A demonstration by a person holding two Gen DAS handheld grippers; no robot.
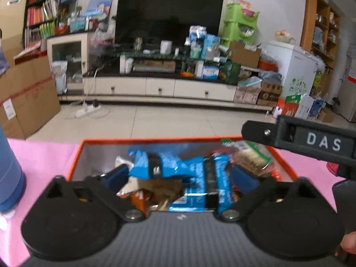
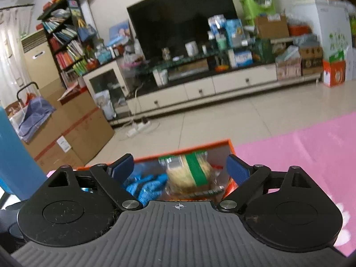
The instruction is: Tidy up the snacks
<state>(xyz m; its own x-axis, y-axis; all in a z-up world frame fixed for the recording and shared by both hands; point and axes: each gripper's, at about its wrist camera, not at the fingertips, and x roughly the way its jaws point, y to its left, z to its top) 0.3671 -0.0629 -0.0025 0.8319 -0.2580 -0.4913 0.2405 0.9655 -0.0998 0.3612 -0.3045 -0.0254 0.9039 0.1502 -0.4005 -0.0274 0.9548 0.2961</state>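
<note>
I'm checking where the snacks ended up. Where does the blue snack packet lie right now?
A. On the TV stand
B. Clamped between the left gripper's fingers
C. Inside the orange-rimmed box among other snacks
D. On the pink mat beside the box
C: the blue snack packet lies inside the orange-rimmed box with other wrappers, and the left gripper stands open around it without pressing.

Bright, even indoor light; soft motion blur throughout (fisheye-bent edges).
</note>
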